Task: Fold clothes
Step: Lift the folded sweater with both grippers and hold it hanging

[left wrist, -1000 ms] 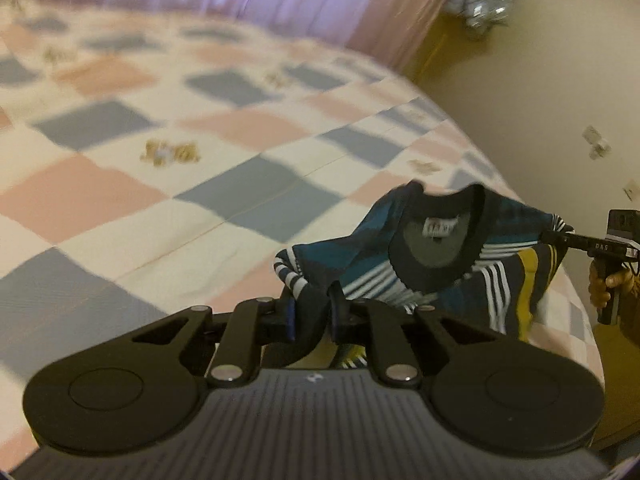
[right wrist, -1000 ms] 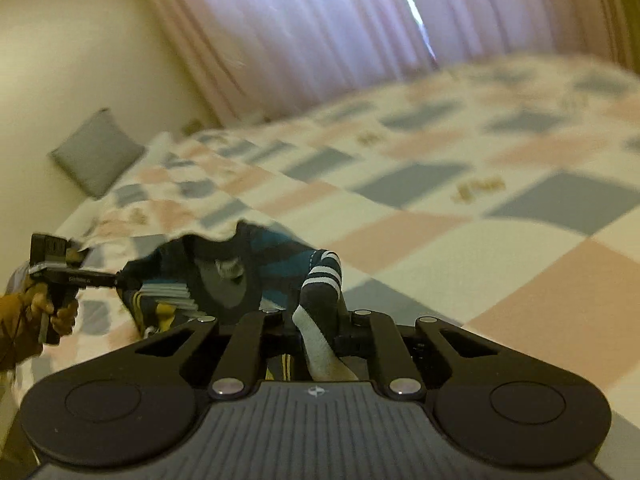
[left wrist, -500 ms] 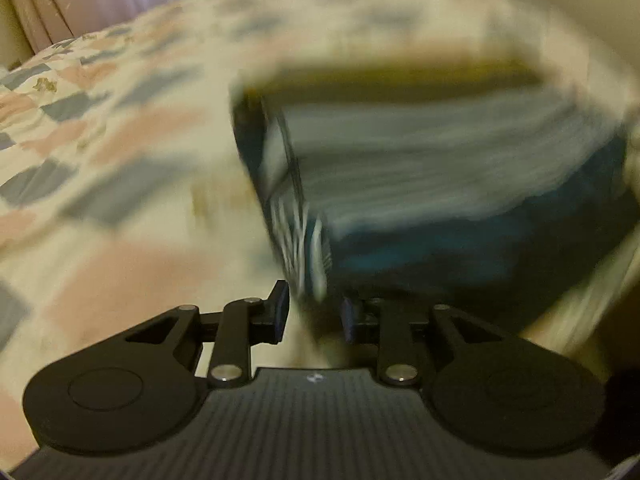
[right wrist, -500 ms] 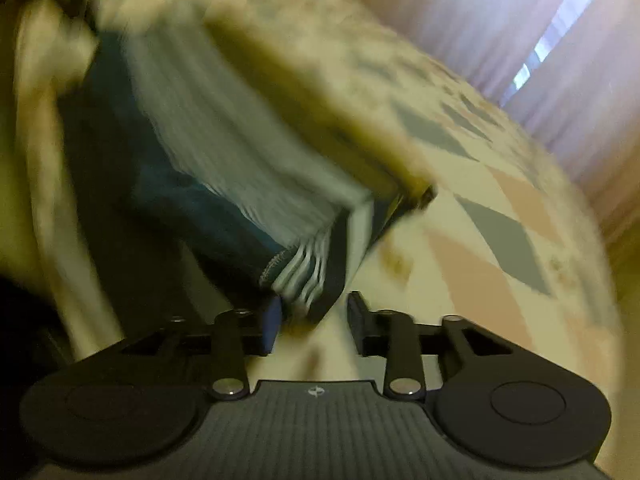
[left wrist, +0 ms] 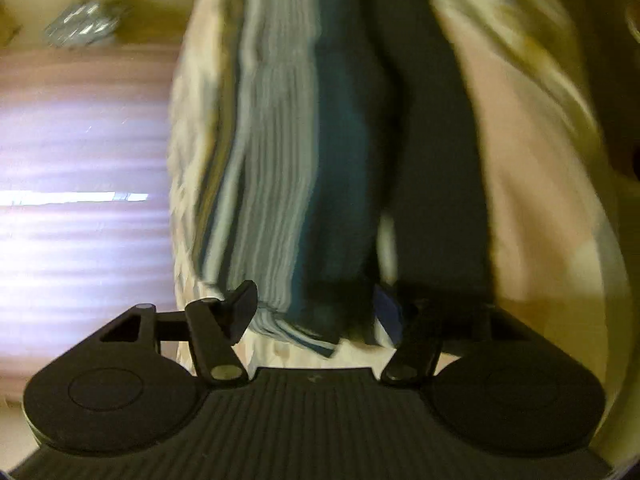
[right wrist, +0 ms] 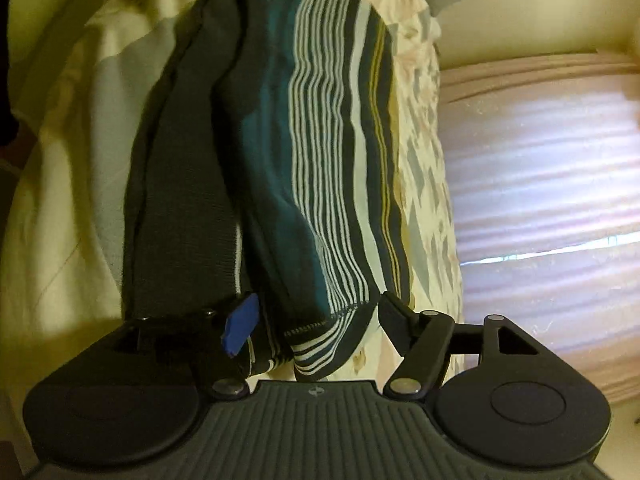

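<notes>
Both views swung since a second ago from across the bed (right wrist: 424, 184) to along its edge. Striped sweater (right wrist: 320, 152) now laid on the quilt, no longer held up. Left hand-held gripper (left wrist: 320, 312) and right hand-held gripper (right wrist: 316, 320) spread wide around its corners, gripping nothing. Probably released to begin folding.

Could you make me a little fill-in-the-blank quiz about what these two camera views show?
1. The striped shirt lies on a checked ____.
2. The jaws of both the left hand-held gripper and the right hand-held gripper are ____.
3. Behind the bed hangs a pale pink ____.
4. The shirt's thin stripes are ____ on a dark ground.

Missing words: bedspread; open; curtain; white
</notes>
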Demonstrator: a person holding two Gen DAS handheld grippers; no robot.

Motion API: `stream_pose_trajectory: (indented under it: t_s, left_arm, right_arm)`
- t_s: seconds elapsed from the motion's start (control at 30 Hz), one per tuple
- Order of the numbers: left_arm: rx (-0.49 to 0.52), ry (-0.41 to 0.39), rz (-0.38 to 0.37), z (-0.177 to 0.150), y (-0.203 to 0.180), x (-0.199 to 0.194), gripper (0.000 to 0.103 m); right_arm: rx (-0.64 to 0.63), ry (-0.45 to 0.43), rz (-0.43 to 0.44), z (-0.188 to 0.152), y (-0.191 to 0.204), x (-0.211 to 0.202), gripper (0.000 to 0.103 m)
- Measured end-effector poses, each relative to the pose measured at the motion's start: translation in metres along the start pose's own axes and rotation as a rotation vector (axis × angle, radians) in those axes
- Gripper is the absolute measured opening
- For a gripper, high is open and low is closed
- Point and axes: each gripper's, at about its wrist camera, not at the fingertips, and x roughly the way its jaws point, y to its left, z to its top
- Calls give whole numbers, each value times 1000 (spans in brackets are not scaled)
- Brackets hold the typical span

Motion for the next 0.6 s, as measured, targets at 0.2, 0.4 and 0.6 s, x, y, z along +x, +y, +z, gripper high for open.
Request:
stream_pose_trajectory:
  t_s: [0.2,0.4,0.6]
  left_arm:
    - [52,1,52,1,-4,27,47]
    - [-1,4,8,-2,18,39,8]
    - [-122,3,-2,-8,55,1,7]
  right_arm:
    - [-53,8,-50,3,1,20,59]
    - [-57,-15,-32,-2,-21,37,8]
    - [50,-38,-37,-11,-74,11,5]
